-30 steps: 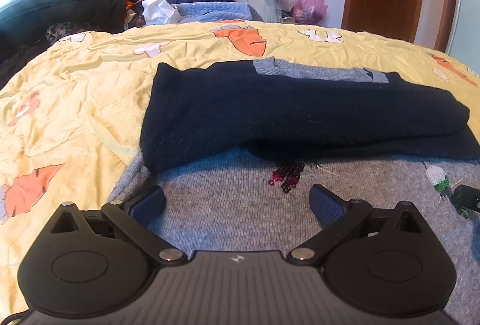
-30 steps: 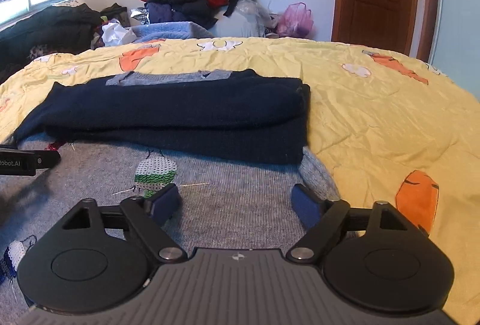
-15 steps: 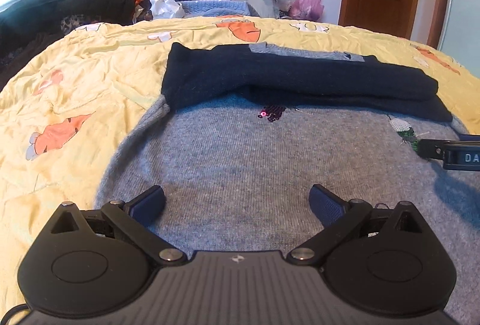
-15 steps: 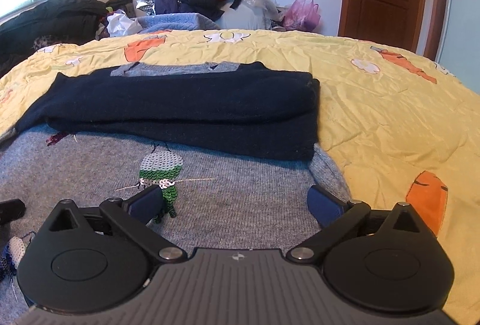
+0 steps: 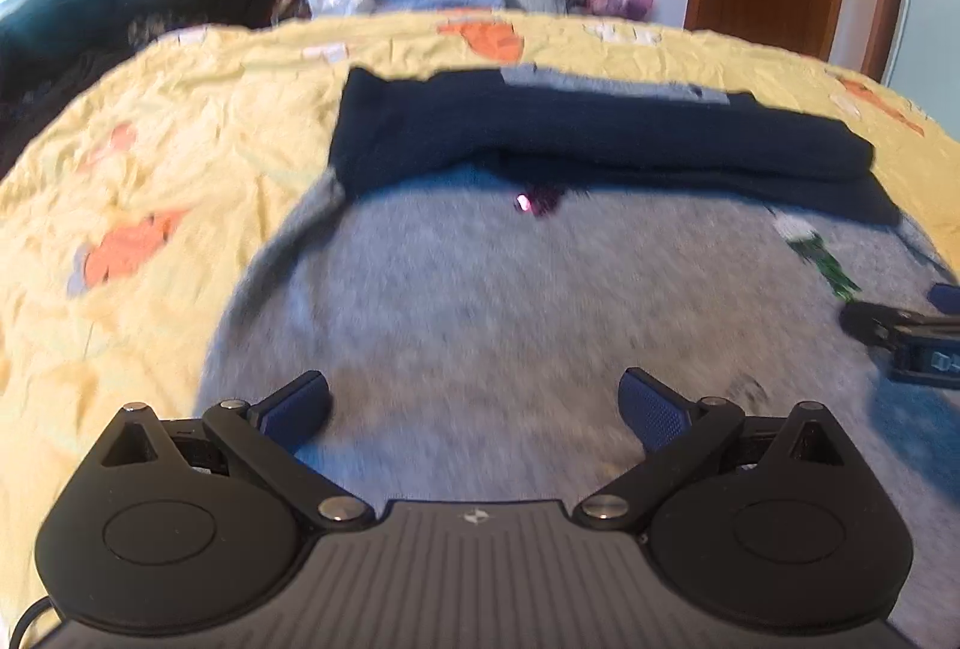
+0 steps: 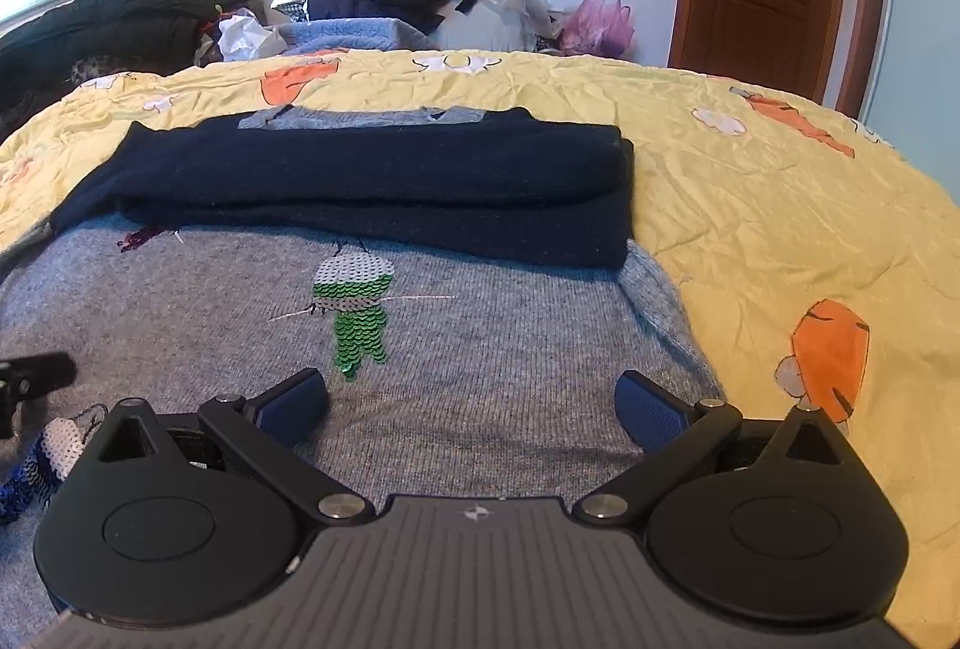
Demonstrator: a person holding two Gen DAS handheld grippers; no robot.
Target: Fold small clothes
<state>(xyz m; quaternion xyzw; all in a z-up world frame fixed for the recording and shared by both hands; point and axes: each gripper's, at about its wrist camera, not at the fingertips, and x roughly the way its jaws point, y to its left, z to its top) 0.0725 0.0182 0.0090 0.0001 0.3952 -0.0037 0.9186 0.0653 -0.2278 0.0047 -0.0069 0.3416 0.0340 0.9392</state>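
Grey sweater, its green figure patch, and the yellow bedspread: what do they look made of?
Grey sweater: looks like knit wool or a blend, matte, heathered, with fine knit ribs visible. Navy sleeves folded across it: same fuzzy knit, lint showing. Green-and-white figure: sequins, small overlapping shiny discs. Yellow bedspread: thin woven cotton-like fabric, crinkled all over, with printed carrots; fibre uncertain.
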